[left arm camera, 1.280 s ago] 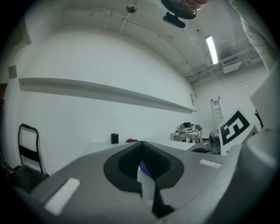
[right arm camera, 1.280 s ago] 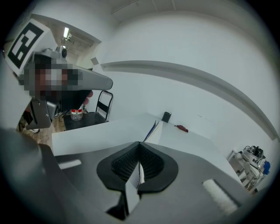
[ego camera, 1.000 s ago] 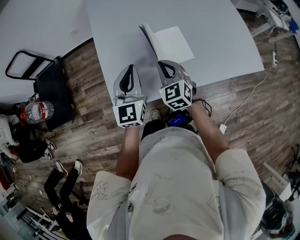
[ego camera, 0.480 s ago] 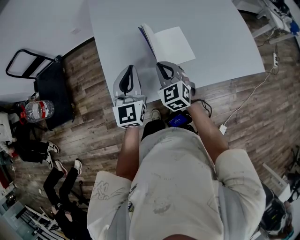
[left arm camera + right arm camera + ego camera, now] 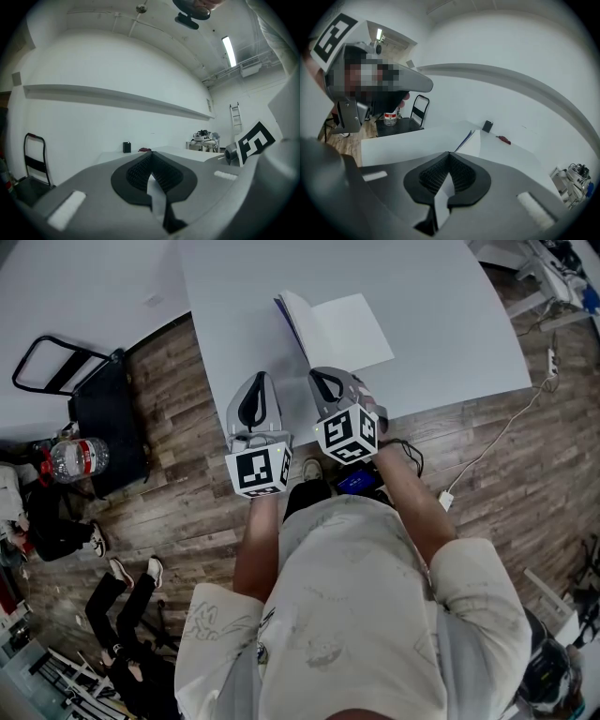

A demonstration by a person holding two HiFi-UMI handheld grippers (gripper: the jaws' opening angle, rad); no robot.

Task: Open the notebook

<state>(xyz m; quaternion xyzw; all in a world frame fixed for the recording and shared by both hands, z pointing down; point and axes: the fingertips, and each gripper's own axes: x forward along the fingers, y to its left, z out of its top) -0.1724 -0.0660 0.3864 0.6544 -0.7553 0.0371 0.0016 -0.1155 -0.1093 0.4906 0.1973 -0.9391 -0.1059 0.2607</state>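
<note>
Shows next to no change from a second ago, with the notebook (image 5: 342, 329) on the surface (image 5: 431, 324), cover raised beside a bare white page, just ahead of the right hand-held gripper (image 5: 323, 373) and left hand-held gripper (image 5: 259, 377), both closed on nothing, suggesting an opening practically done.

White table (image 5: 450, 324) carried 1 notebook (image 5: 339, 329) near its front edge: lying open, white page flat on the right, left leaves standing up. Right gripper view showed 1 small black box (image 5: 487, 126) and 1 red item (image 5: 504, 139) further back, near each other. 1 white cable (image 5: 487, 451) lay on the wood floor (image 5: 187, 512).
</note>
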